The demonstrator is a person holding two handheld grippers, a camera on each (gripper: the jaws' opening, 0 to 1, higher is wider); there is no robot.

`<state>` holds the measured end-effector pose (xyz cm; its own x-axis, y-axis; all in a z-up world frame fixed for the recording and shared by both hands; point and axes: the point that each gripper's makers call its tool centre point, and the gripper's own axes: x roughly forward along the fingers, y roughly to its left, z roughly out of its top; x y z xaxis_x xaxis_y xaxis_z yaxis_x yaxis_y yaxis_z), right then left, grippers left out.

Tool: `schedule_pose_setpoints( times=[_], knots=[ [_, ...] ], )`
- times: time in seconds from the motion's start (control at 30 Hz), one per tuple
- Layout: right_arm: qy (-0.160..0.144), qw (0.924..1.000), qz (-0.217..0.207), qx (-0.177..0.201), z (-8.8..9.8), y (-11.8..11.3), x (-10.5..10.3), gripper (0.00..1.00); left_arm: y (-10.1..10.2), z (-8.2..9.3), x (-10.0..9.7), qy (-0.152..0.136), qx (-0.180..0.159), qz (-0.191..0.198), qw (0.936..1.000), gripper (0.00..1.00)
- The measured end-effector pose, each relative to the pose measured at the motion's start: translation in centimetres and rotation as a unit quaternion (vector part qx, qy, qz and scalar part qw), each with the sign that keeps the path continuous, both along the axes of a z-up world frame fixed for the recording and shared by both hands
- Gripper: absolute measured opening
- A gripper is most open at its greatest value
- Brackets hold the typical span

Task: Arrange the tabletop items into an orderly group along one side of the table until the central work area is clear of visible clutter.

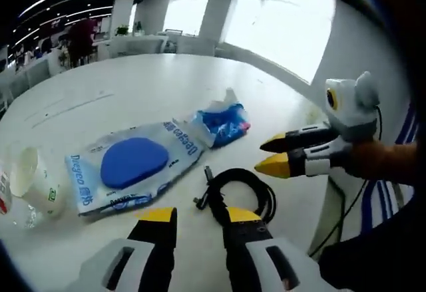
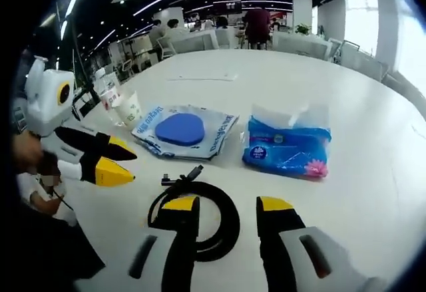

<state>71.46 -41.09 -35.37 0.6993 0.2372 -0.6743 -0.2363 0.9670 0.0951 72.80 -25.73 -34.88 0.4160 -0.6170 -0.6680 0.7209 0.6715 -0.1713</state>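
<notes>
A black coiled cable [image 1: 239, 172] lies on the white table [image 1: 133, 86], just ahead of my left gripper [image 1: 201, 217], which is open and holds nothing. Beyond it lie a clear packet with a blue pad [image 1: 133, 162], a blue tissue pack [image 1: 223, 124] and a tipped paper cup [image 1: 33, 179]. My right gripper [image 1: 269, 155] reaches in from the right, open, near the cable. In the right gripper view my right gripper [image 2: 227, 207] stands open over the cable [image 2: 229, 215]. The left gripper [image 2: 131, 164] comes in from the left. Farther off are the packet [image 2: 183, 130], tissue pack [image 2: 286, 146] and cup [image 2: 130, 109].
The table's edge [image 1: 319, 192] runs close on the right of the left gripper view, with a striped sleeve [image 1: 393, 172] beyond it. Small bottles [image 2: 106, 96] stand by the cup. Bare tabletop [image 2: 359, 106] stretches behind the items. Other tables and a person stand far back.
</notes>
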Motion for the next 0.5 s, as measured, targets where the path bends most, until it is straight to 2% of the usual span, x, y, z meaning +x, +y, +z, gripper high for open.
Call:
schedule_pose_setpoints(
  times=[0.1,0.27,0.37,0.5],
  knots=[
    [-0.012,0.9999,0.003,0.0,0.4,-0.5,0.1,0.41,2.7,0.7,0.1,-0.009,-0.003,0.013,0.9999,0.38],
    [-0.025,0.9996,0.009,0.001,1.6,-1.1,0.1,0.57,8.0,1.4,0.0,-0.02,-0.004,0.045,0.9988,0.47],
    [-0.032,0.9994,0.013,0.001,2.5,-1.1,-0.1,0.64,9.7,1.9,-0.4,-0.022,-0.006,0.055,0.9983,0.55],
    [-0.043,0.9988,0.022,-0.001,3.9,-1.5,-0.3,0.76,12.9,3.3,-1.1,-0.027,-0.017,0.084,0.996,0.64]
  ],
)
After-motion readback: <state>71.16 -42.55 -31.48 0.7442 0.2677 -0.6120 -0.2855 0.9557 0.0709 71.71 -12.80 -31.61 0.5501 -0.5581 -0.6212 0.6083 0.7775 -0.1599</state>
